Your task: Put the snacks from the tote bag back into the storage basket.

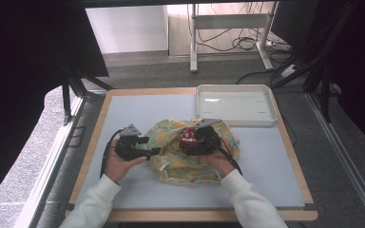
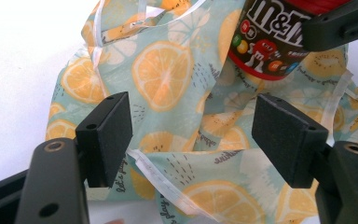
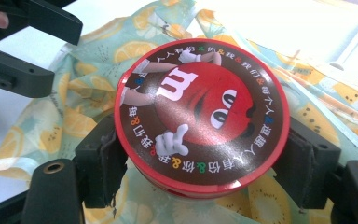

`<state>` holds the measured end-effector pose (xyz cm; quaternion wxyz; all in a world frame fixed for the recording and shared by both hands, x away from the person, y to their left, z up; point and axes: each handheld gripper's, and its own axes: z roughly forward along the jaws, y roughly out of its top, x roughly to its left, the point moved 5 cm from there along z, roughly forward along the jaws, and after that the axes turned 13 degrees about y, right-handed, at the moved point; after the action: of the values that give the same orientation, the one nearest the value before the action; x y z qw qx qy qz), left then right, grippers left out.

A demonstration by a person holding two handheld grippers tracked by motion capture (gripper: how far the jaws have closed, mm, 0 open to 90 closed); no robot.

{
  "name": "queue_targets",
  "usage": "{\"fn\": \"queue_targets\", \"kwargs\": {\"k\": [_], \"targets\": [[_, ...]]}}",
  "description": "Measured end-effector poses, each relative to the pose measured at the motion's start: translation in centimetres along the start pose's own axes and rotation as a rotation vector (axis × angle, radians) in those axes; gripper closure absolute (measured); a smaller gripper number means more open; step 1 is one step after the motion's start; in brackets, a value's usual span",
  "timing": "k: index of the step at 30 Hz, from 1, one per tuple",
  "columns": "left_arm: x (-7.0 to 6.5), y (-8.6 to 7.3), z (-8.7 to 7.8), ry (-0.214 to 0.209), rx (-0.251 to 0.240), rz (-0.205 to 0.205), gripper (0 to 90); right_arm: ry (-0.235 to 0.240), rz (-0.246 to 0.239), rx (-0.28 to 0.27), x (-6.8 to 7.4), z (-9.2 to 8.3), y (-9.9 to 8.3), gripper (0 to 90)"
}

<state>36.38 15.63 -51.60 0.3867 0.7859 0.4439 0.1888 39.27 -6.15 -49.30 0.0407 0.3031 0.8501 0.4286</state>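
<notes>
Grey carpet and a tangle of cables fill the background behind a pale surface (image 1: 266, 161) with a wooden edge. At 1 o'clock on that surface sits a white tray (image 1: 235, 105). Near the centre lies a crumpled cloth (image 1: 190, 164) (light blue-green, printed with orange slices and trimmed in white).

Right gripper (image 1: 197, 140): positioned over the centre of the cloth. In the right gripper view its fingers (image 3: 100, 163) press against opposite sides of a round candy tin (image 3: 200, 116), one at 9 o'clock and one at 3 o'clock of the lid. The lid is red-rimmed and shows a red cartoon character ringed with small text. The cloth lies directly beneath the tin; whether the tin touches it cannot be determined.

Left gripper (image 1: 133, 145): positioned at 9 o'clock of the cloth, at its left edge. In the left gripper view its fingers (image 2: 109, 135) stand spread apart with nothing pinched; folds of cloth lie behind the gap. The tin appears at 1 o'clock in that view, held by the other gripper.
</notes>
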Motion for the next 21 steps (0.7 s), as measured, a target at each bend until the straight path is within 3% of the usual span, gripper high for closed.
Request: {"fn": "queue_targets", "kwargs": {"k": [8, 21], "targets": [[0.1, 0.0, 0.0, 0.003, 0.0, -0.003, 29.2, 0.031, -0.012, 0.002, 0.3, -1.3, 0.3, 25.5], [0.1, -0.1, 0.1, 0.004, 0.002, -0.004, 29.2, 0.029, -0.011, -0.044, 0.0, -3.7, 1.0, 25.6]]}}
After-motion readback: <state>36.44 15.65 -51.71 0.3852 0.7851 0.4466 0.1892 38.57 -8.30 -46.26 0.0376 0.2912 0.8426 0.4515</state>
